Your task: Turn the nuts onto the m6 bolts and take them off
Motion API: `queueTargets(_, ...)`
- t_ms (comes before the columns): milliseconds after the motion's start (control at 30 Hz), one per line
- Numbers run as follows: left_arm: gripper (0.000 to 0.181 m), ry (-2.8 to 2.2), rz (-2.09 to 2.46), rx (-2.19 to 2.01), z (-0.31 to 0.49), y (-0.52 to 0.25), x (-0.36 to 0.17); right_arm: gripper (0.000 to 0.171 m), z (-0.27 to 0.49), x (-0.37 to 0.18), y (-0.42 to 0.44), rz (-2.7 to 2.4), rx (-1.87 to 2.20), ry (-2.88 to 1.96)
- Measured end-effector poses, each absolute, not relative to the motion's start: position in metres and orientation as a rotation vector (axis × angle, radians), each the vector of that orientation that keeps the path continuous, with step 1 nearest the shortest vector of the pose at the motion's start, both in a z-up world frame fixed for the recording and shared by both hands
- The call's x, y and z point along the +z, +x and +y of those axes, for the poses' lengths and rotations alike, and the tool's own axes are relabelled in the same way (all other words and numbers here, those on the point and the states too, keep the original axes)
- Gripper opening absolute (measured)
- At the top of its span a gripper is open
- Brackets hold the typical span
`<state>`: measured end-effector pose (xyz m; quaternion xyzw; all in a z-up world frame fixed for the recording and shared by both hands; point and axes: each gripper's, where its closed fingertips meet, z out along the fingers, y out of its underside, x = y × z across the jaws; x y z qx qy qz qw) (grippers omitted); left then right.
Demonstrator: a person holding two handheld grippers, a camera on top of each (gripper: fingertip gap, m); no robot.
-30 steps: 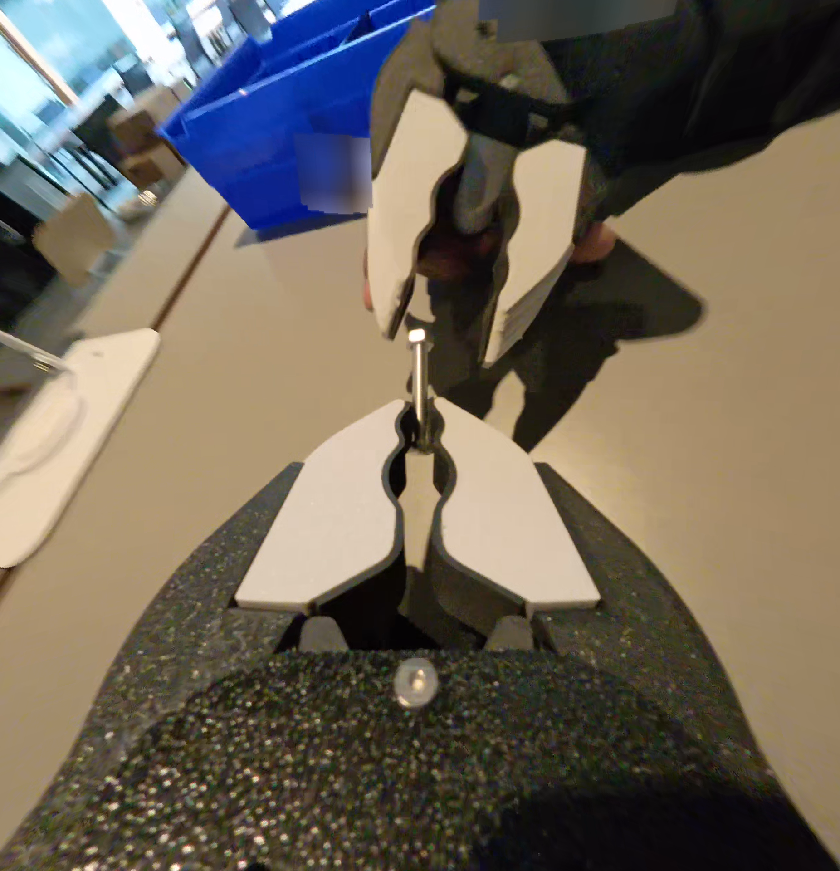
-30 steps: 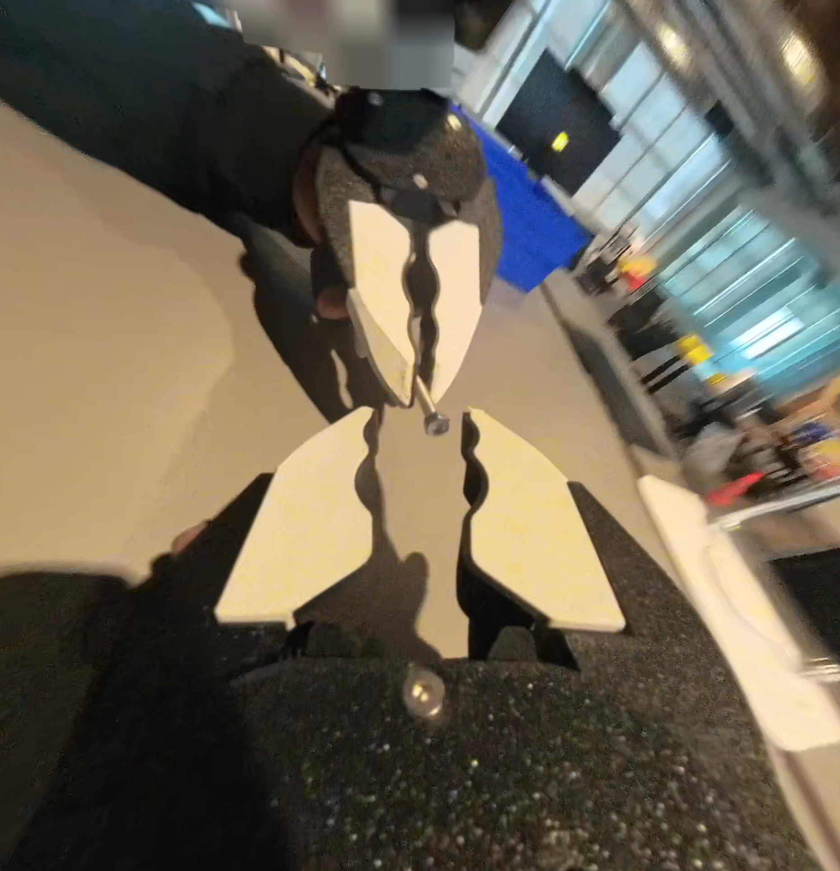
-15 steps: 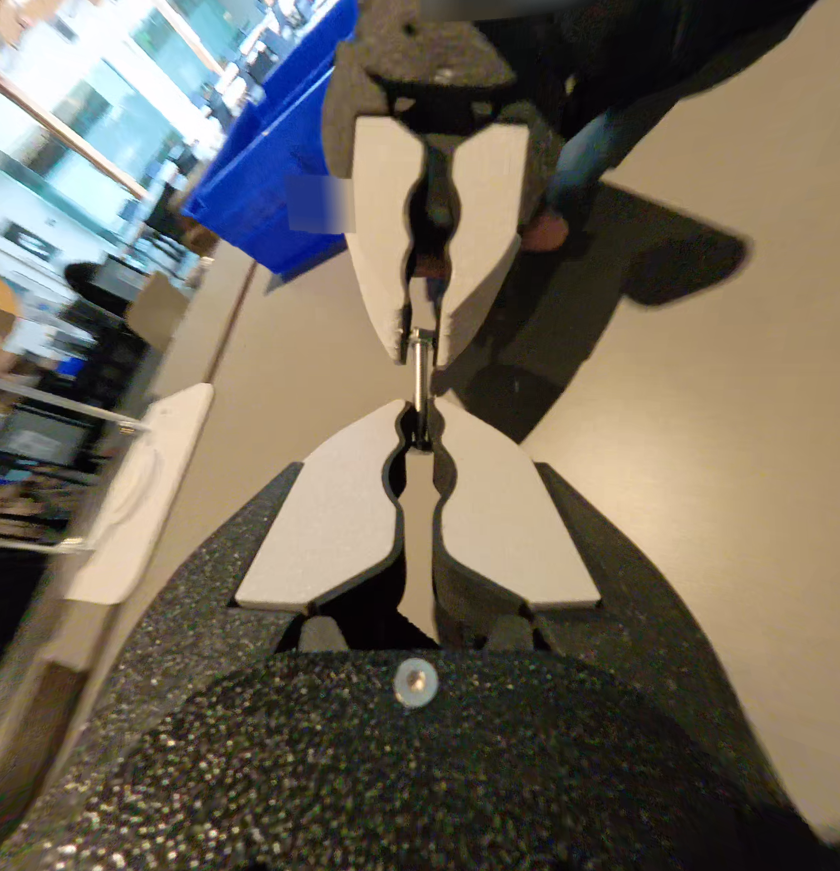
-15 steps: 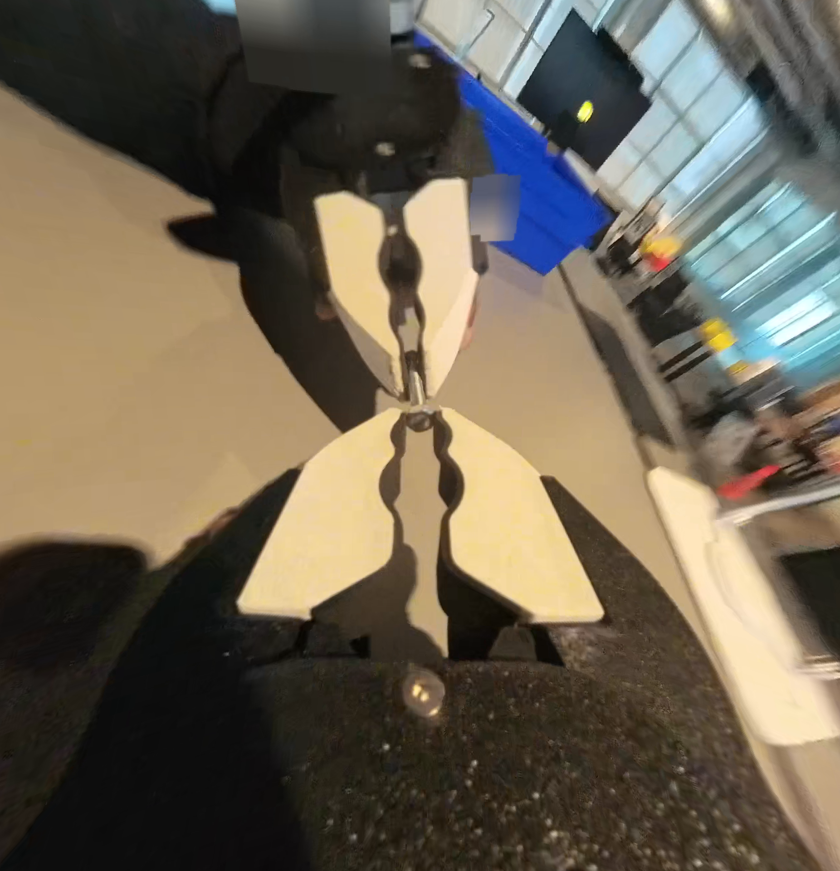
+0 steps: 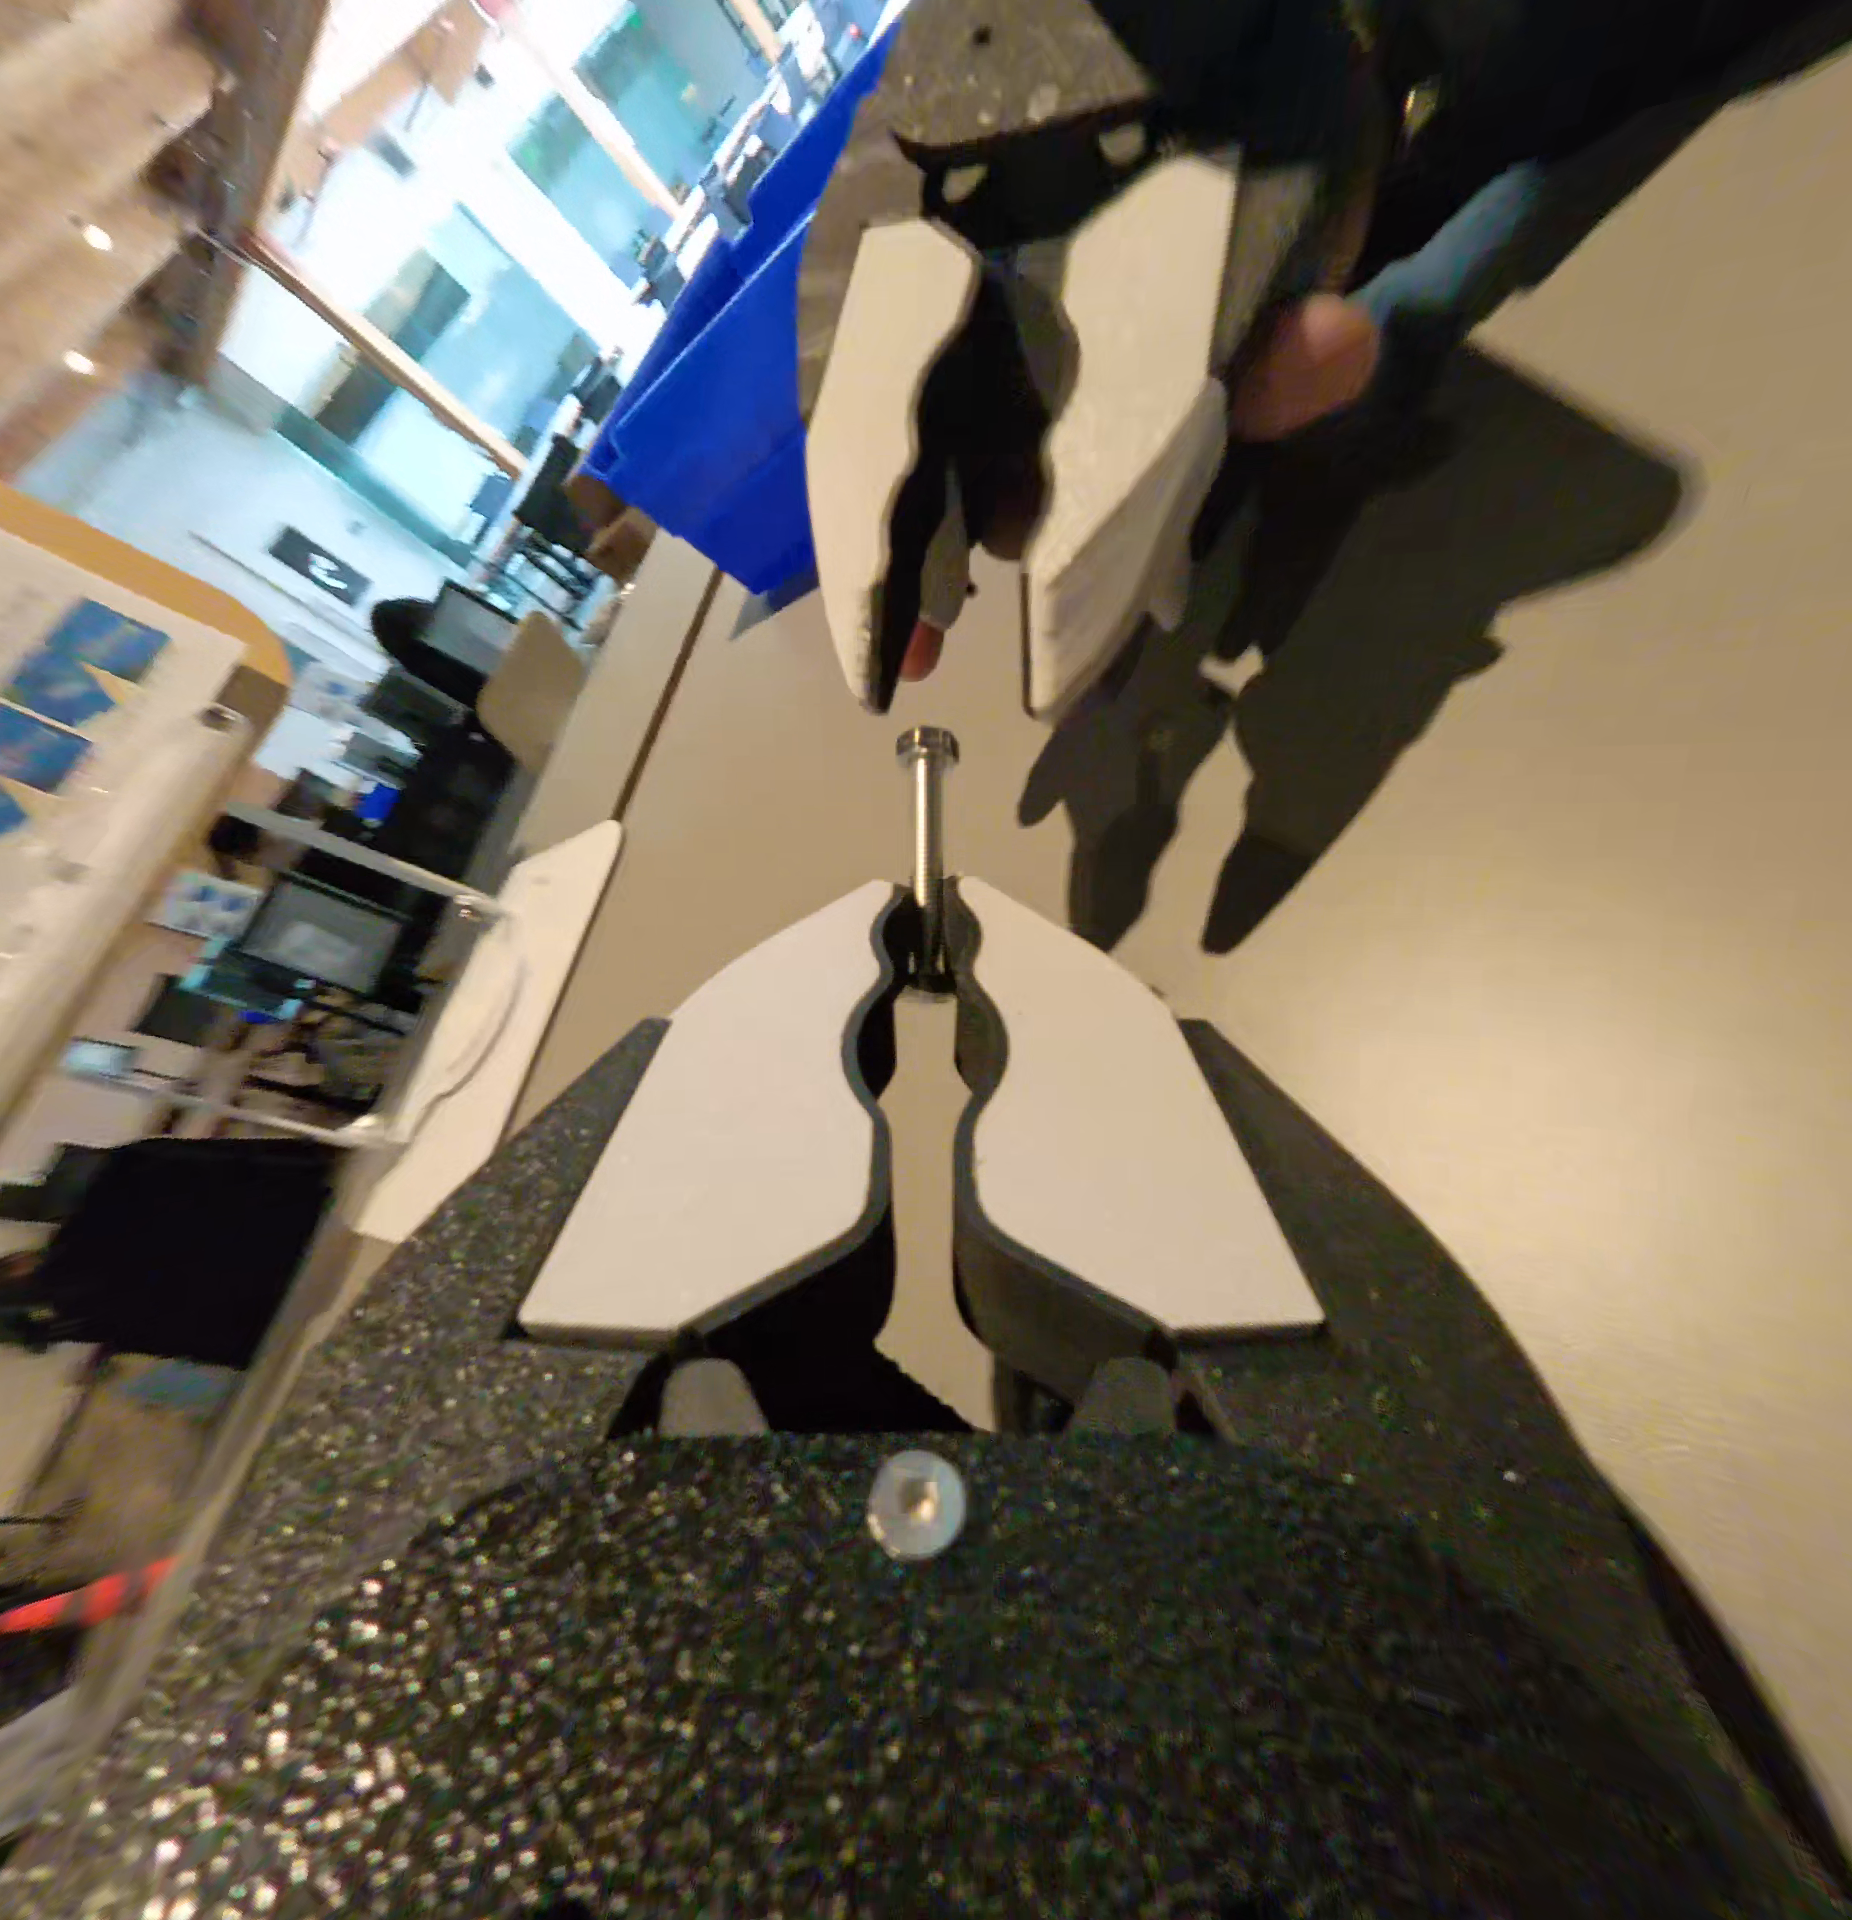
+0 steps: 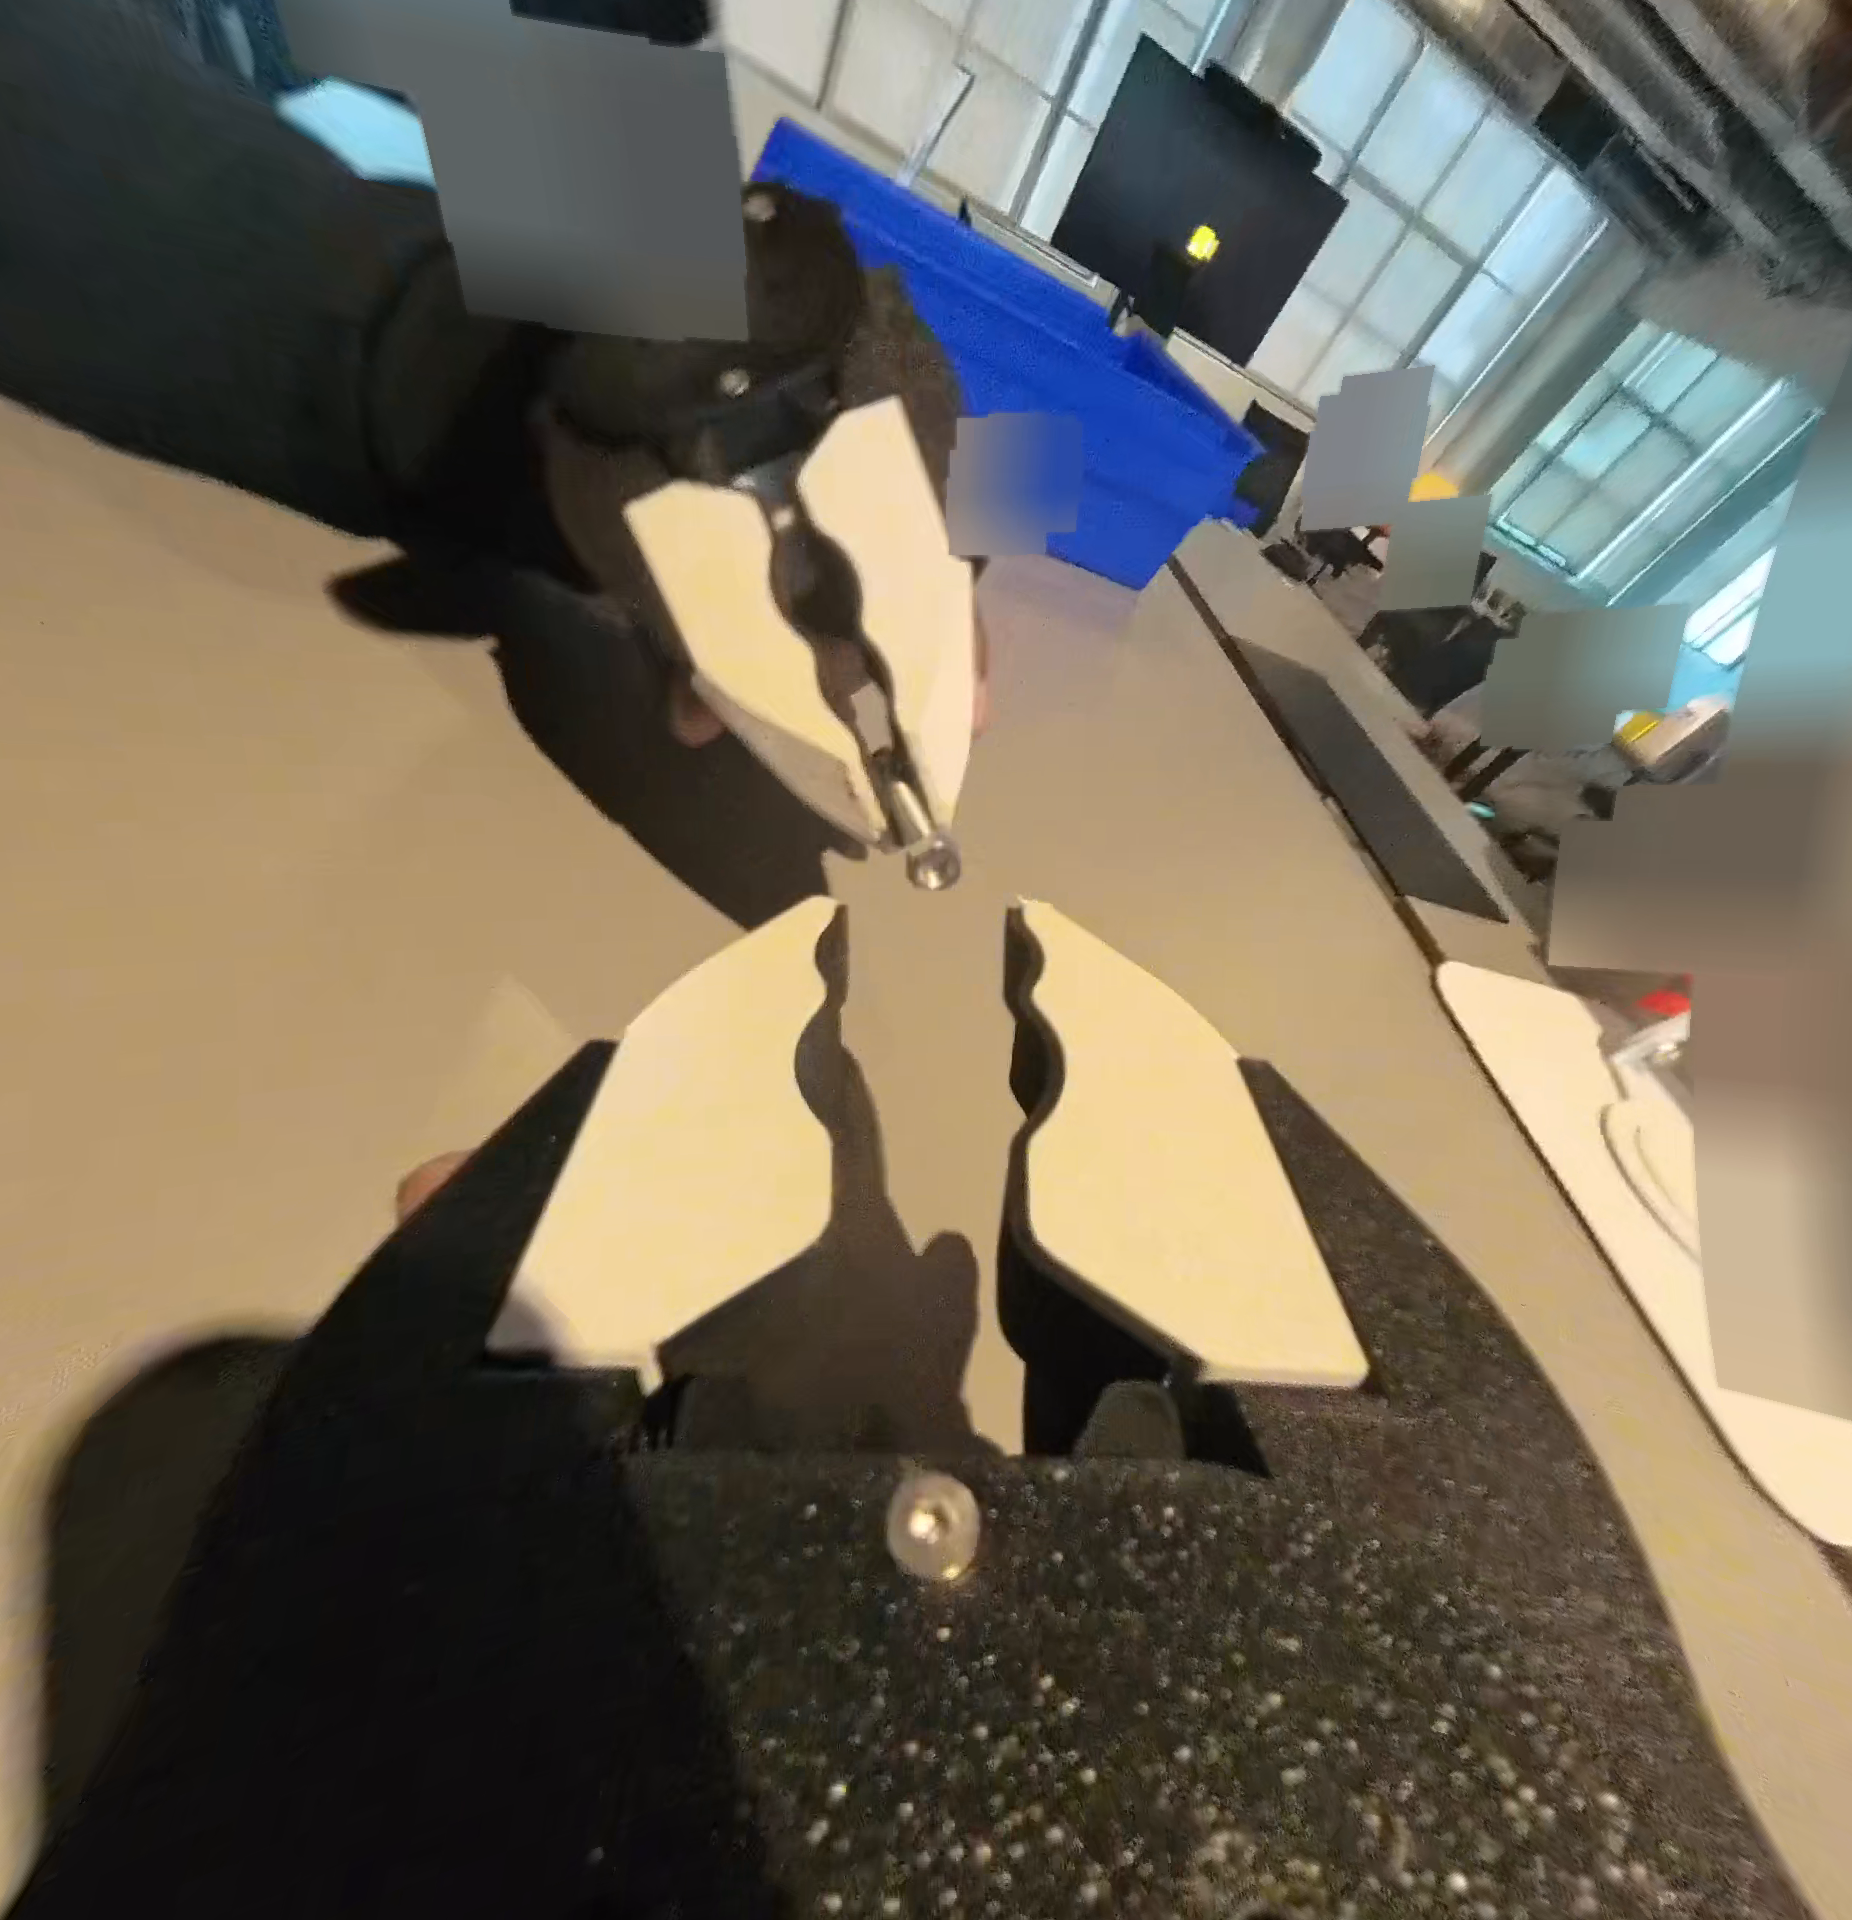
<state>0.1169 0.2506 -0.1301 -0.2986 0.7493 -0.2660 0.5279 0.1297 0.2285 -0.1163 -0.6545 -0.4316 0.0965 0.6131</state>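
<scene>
My left gripper [image 5: 930,894] is clamped on the bolt [image 5: 926,821], whose shaft points straight at my right gripper [image 6: 927,914], which hangs spread and empty just beyond the bolt's nut end [image 6: 931,864].

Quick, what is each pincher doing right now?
Left gripper: shut on the bolt.
Right gripper: open, holding nothing, just short of the bolt's end.

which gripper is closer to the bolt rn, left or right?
Left. The left gripper is shut on the bolt, clamping its shank with the far end sticking out. The right gripper is open, its tips just short of that end and not touching.
</scene>
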Motion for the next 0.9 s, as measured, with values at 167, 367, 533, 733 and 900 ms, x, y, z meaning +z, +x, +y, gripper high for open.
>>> queueTargets(167,0.005,-0.64,1.717,-0.499,0.255,0.121,-0.124,0.026,0.23,-0.109,0.131,-0.9,0.38,-1.554)
queueTargets(367,0.006,-0.595,1.729,-0.433,0.254,0.123,-0.129,0.025,0.233,-0.111,0.126,-0.871,0.438,-1.605)
queueTargets(533,0.006,-0.572,1.736,-0.432,0.248,0.126,-0.129,0.017,0.235,-0.119,0.123,-0.909,0.398,-1.649)
queueTargets(733,0.005,-0.647,1.814,-0.556,0.241,0.124,-0.139,0.011,0.231,-0.127,0.121,-1.068,0.187,-1.549)
queueTargets(900,0.005,-0.775,1.941,-0.67,0.234,0.121,-0.158,0.011,0.225,-0.144,0.121,-1.362,-0.22,-1.307)
